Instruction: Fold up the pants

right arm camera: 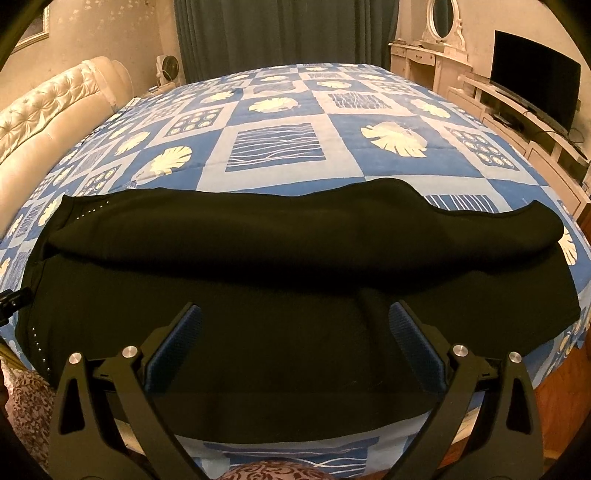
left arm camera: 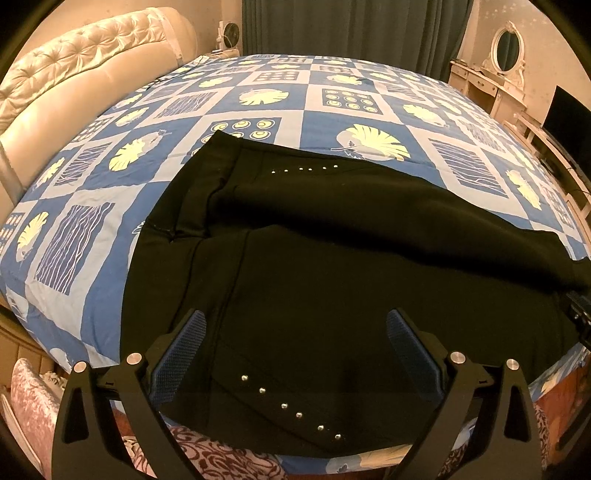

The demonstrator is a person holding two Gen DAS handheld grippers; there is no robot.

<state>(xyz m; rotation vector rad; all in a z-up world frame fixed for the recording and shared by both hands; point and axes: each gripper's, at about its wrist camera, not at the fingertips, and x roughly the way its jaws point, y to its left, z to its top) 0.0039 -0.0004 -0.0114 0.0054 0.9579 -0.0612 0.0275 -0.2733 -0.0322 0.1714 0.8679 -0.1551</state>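
Black pants (left arm camera: 332,266) with rows of silver studs lie spread on the bed, waist to the left, both legs side by side running right. My left gripper (left arm camera: 295,328) is open over the near waist and hip part, holding nothing. The pants also show in the right wrist view (right arm camera: 295,266), legs stretched across, the far leg bunched into a ridge. My right gripper (right arm camera: 295,325) is open above the near leg, holding nothing. A bit of the right gripper shows at the left wrist view's right edge (left arm camera: 580,314).
The bed has a blue and white patterned cover (left arm camera: 258,92) and a cream tufted headboard (left arm camera: 74,74) at the left. A dressing table with mirror (right arm camera: 439,44) and a TV (right arm camera: 535,70) on a low cabinet stand at the right. A dark curtain (right arm camera: 280,33) hangs behind.
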